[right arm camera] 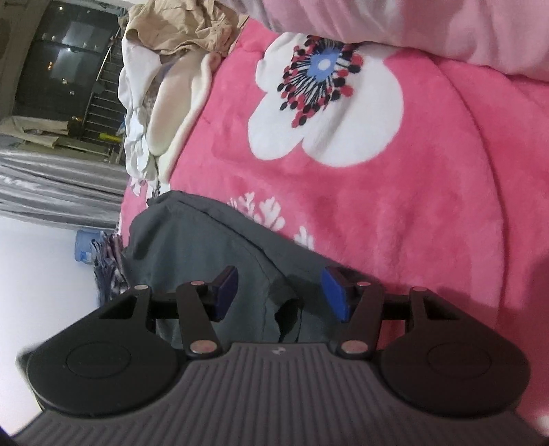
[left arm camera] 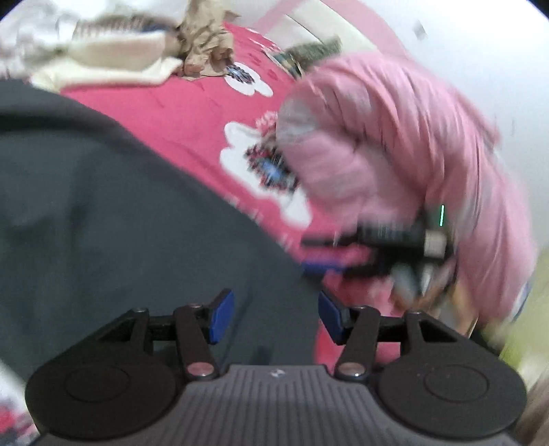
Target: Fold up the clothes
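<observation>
A dark grey garment (left arm camera: 120, 206) lies on a pink flowered blanket (left arm camera: 178, 113) and fills the left of the left wrist view. My left gripper (left arm camera: 276, 317) hovers over the garment's right edge, open, its blue pads apart with nothing pinched. In the right wrist view the grey garment (right arm camera: 192, 247) lies folded with a seam and a dark fold showing. My right gripper (right arm camera: 279, 295) stands open just above that fold, pads clear of the cloth. A person's pink sleeve (left arm camera: 394, 137), blurred, crosses the right of the left wrist view.
A heap of beige, white and cream clothes (right arm camera: 164, 68) sits at the blanket's far end, also seen as the clothes heap (left arm camera: 137, 48). A pale pink quilt (right arm camera: 429, 27) borders the blanket. Beside the bed are a blue water jug (right arm camera: 84, 247), a grey curtain (right arm camera: 58, 178) and white floor.
</observation>
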Demonstrator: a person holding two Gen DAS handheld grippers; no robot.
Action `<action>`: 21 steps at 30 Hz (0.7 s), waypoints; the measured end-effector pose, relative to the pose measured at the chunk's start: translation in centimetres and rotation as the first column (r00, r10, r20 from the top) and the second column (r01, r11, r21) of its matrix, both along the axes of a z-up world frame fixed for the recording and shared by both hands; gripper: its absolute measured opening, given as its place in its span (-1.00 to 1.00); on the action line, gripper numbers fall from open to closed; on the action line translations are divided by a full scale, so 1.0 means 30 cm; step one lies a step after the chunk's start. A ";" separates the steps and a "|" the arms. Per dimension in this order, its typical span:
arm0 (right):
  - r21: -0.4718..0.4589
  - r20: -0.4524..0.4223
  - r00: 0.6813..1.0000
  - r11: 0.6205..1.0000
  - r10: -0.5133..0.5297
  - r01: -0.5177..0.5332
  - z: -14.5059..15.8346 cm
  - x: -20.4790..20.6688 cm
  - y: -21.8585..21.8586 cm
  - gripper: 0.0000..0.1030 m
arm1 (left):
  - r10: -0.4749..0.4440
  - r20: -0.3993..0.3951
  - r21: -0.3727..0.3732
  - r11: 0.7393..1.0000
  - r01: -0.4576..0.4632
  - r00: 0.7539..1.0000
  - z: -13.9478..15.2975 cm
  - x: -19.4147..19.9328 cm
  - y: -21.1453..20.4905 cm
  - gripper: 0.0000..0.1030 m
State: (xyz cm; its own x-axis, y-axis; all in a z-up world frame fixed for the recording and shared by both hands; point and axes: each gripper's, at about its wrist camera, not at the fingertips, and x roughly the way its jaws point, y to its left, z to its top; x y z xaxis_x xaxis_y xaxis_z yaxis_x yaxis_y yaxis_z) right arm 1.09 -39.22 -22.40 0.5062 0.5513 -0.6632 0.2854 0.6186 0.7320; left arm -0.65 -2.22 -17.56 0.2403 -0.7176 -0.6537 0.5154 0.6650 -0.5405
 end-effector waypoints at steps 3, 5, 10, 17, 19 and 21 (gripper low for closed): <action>-0.053 -0.001 1.000 0.998 0.030 -0.030 0.005 0.003 0.045 0.03 | -0.070 0.092 0.126 0.990 0.058 0.993 -0.010 -0.136 0.035 0.06; -0.122 -0.006 0.999 0.991 0.048 -0.048 0.008 0.013 0.079 0.00 | -0.129 0.166 0.209 0.974 0.093 0.978 -0.004 -0.227 0.027 0.06; -0.263 -0.014 0.995 0.960 0.098 -0.098 0.008 0.029 0.138 -0.27 | -0.258 0.284 0.364 0.920 0.145 0.924 -0.034 -0.376 -0.012 0.06; -0.345 0.011 0.993 0.933 0.116 -0.105 0.044 0.002 0.155 -0.87 | -0.290 0.366 0.459 0.883 0.100 0.884 -0.065 -0.414 -0.099 0.02; -0.336 0.030 0.994 0.937 0.108 -0.091 0.058 -0.009 0.152 -0.92 | -0.294 0.386 0.472 0.877 0.087 0.874 -0.065 -0.409 -0.123 0.02; -0.326 0.057 0.995 0.944 0.085 -0.062 0.076 -0.010 0.153 -0.93 | -0.315 0.409 0.504 0.860 0.075 0.857 -0.071 -0.409 -0.150 0.02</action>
State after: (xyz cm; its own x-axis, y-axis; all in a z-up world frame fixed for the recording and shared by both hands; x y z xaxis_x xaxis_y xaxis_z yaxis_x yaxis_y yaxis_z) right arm 0.78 -34.62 -20.13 0.5232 0.3507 -0.7767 0.1861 0.8424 0.5057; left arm -12.93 -6.72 -19.70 0.4855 -0.4306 -0.7608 0.7674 0.6268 0.1350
